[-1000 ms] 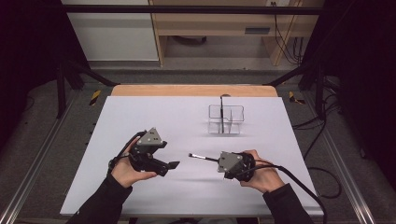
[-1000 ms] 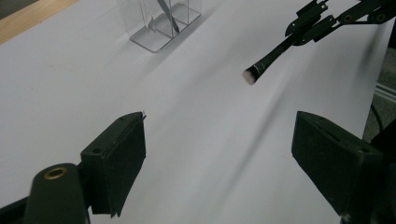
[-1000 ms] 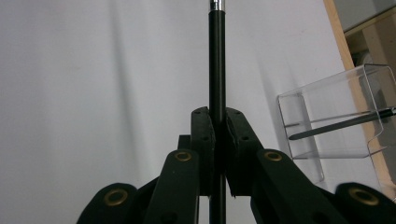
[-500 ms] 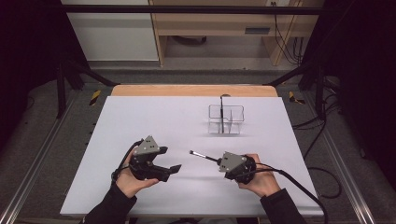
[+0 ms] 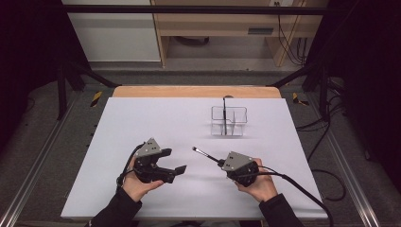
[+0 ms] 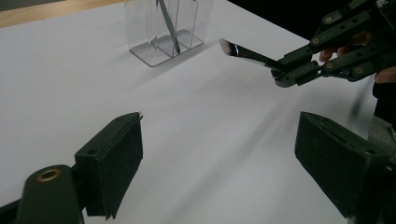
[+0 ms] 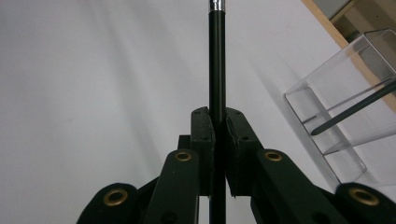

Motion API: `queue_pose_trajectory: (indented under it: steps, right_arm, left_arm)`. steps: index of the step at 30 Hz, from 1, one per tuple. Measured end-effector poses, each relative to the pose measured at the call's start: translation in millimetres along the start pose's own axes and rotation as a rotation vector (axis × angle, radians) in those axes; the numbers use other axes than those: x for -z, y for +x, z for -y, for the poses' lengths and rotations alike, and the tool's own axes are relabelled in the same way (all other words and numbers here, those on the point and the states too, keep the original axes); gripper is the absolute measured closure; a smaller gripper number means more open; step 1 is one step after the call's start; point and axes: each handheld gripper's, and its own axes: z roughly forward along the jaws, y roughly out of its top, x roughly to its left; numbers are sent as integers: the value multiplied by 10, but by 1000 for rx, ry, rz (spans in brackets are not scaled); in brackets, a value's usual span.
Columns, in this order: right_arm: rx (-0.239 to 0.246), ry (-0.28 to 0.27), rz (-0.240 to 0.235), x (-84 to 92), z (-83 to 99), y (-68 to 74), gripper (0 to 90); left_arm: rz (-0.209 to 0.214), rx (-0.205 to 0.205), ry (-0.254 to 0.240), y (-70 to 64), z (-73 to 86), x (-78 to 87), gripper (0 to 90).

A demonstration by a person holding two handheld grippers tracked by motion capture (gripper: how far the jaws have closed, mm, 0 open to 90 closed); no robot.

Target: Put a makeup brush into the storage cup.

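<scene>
My left gripper [image 5: 174,161] hovers low over the white table [image 5: 142,118], front left. Its jaws are open and have just widened a little, with nothing between them [image 6: 219,154]. To its right, my right gripper [image 5: 221,162] is shut on the black handle of a makeup brush [image 5: 205,154], whose bristle tip points up-left. In the right gripper view the pads [image 7: 203,140] pinch that handle [image 7: 217,70]. The left gripper view shows the brush [image 6: 247,52] in the right gripper [image 6: 285,74]. A clear divided holder [image 5: 229,121] stands at the back right with a dark brush [image 5: 224,106] in it.
The holder also appears in the left gripper view [image 6: 163,28] and in the right gripper view [image 7: 345,116], where a dark handle [image 7: 355,109] leans inside it. A wooden strip [image 5: 194,91] runs along the table's far edge. Cables trail from both grippers.
My left gripper has sunk a little toward the table. The right gripper and its brush have kept still.
</scene>
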Motion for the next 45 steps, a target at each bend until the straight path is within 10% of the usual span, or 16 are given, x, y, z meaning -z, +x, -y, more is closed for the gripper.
queue_pose_trajectory:
  steps: [14, 45]
  right_arm:
    - [-152, -117, -9, -25, -11, 19, 833]
    - [-314, -277, -20, -95, -62, 81, 832]
  left_arm:
    - [39, 121, -92, 136, 50, 19, 150]
    - [154, 174, -247, 19, -168, -186, 171]
